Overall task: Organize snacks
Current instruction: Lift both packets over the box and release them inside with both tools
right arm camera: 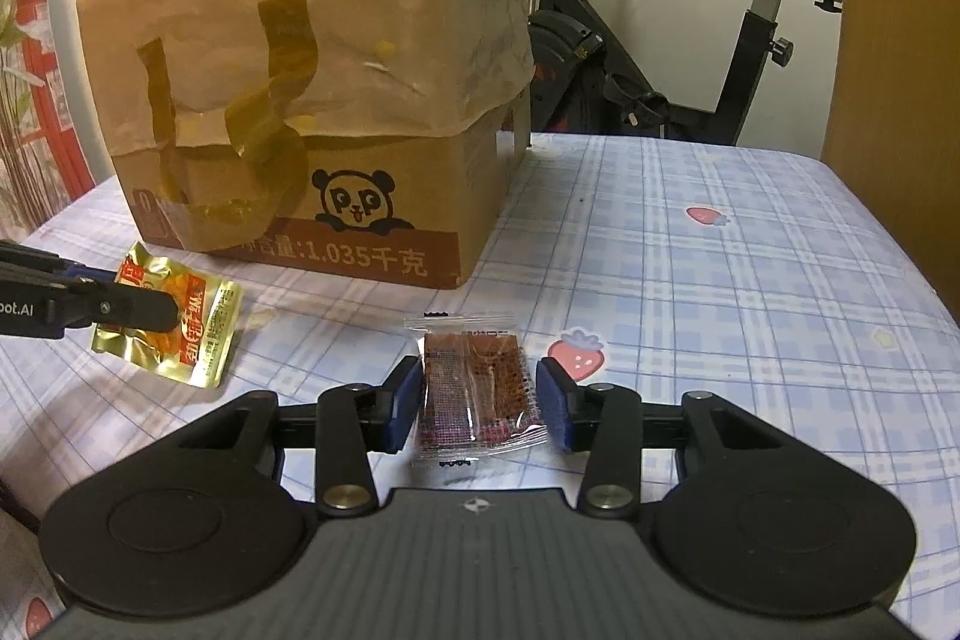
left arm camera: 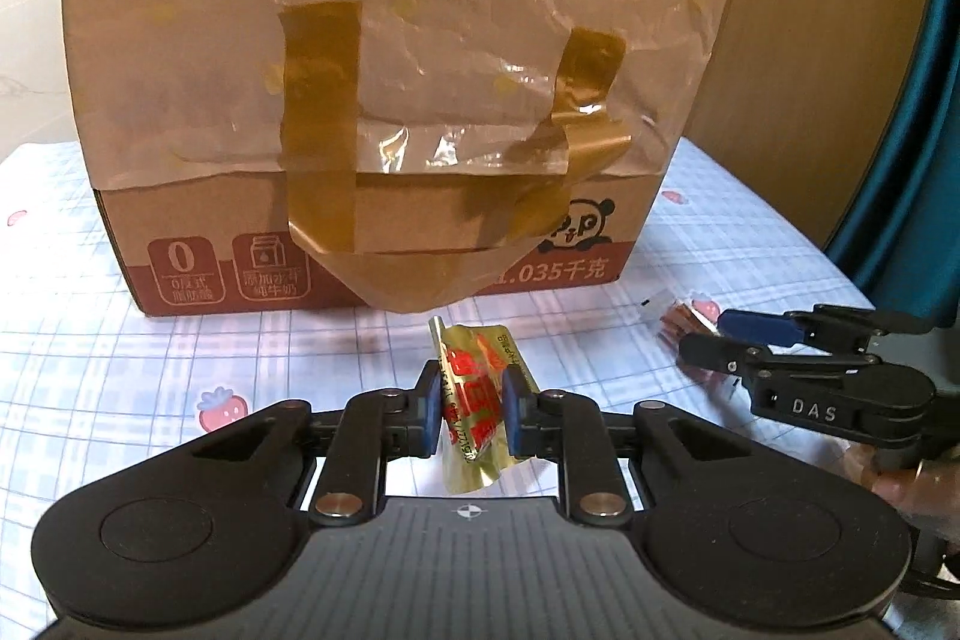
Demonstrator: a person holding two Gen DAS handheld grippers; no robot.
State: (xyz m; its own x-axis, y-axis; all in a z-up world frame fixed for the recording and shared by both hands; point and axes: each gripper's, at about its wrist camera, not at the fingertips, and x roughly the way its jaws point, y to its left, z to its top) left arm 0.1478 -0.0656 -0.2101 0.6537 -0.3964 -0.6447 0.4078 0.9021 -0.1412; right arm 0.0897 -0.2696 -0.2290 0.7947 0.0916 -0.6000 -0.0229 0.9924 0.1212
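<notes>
My left claw (left arm camera: 469,415) is clenched on the gold snack packet (left arm camera: 477,415), blue pads pinching its crinkled foil from both sides. The packet stands on edge between the fingers, red print on shiny gold, its top corner poking toward twelve o'clock. From the right wrist view that same packet (right arm camera: 180,328) sits out at nine o'clock, pinched near its top edge.

My right claw (right arm camera: 477,403) is spread around the clear snack packet (right arm camera: 474,388), which lies flat on the surface (right arm camera: 720,280) between the blue pads. The left pad looks to be touching the packet's edge; the right pad stands just off it, so there is no grip. It is a see-through rectangular sachet with crimped ends and a dark reddish-brown slab inside.

At twelve o'clock in both views stands the cardboard box (left arm camera: 372,244), matte brown with a panda print, draped in a wrinkled, glossy plastic bag (left arm camera: 420,10) patched with amber tape. The surface wears a soft checked cloth with strawberry motifs.
</notes>
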